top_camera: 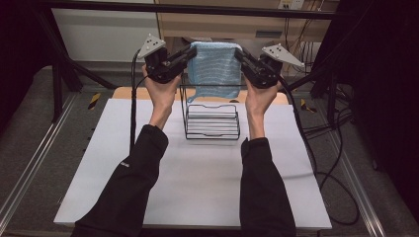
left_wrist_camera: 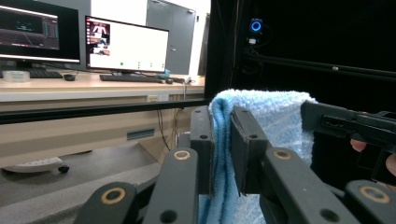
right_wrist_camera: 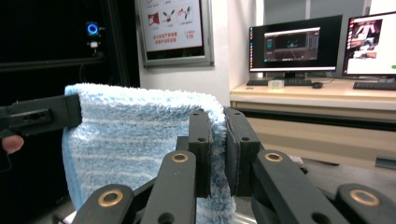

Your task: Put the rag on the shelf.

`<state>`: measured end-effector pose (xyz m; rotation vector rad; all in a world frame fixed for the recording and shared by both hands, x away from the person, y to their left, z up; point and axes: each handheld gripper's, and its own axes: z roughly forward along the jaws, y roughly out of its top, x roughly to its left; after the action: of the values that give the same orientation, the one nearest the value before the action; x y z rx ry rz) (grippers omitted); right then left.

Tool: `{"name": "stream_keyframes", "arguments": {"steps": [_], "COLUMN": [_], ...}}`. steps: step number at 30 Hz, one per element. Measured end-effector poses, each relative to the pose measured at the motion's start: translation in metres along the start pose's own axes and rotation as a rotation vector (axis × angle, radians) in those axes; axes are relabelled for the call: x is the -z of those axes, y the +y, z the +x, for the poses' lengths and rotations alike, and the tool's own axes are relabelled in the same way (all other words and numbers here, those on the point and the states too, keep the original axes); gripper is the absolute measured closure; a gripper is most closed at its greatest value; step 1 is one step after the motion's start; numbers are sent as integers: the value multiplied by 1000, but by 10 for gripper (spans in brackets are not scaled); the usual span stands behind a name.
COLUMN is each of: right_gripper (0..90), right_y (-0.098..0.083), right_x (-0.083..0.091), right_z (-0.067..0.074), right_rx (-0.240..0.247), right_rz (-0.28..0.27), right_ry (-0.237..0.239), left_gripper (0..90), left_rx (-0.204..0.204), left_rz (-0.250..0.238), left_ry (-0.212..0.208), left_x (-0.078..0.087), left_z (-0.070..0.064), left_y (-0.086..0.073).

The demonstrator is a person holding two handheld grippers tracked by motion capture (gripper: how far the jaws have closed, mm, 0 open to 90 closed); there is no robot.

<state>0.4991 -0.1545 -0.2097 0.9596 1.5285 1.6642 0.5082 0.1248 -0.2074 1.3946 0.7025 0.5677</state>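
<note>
Both the left gripper (top_camera: pixel 191 52) and right gripper (top_camera: pixel 239 54) pinch a blue towel (top_camera: pixel 215 69), stretched above the wire rack (top_camera: pixel 212 121).

2 grippers (top_camera: pixel 190 53) (top_camera: pixel 240 54) raised, jaws clamped

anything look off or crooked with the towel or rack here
Nothing stands out. The blue towel hangs level between the left gripper and right gripper, jaws shut on its top corners, above the upright wire rack.
</note>
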Motion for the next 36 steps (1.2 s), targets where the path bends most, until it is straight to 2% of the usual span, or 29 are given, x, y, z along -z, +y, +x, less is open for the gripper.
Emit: {"name": "stream_keyframes", "arguments": {"steps": [8,12,18,24,32,36], "right_gripper": [823,820,817,816,814,815], "right_y": [-16,-20,-24,-27,-36,-39], "right_x": [13,19,28,37,43,45], "right_z": [1,1,4,6,8,8], "right_rx": [-15,-19,5,25,36,46], "right_rz": [26,38,64,84,128,146], "right_ry": [47,81,123,146,174,179], "left_gripper": [797,795,793,791,784,780], "left_rx": [2,19,36,35,72,74], "left_rz": [18,25,37,57,94,107], "left_ry": [-43,-64,-94,-104,-107,-111], "left_x": [13,20,30,37,45,47], "left_z": [-1,-1,-2,-7,-10,-10], "left_y": [-14,-20,-27,-31,-46,-50]}}
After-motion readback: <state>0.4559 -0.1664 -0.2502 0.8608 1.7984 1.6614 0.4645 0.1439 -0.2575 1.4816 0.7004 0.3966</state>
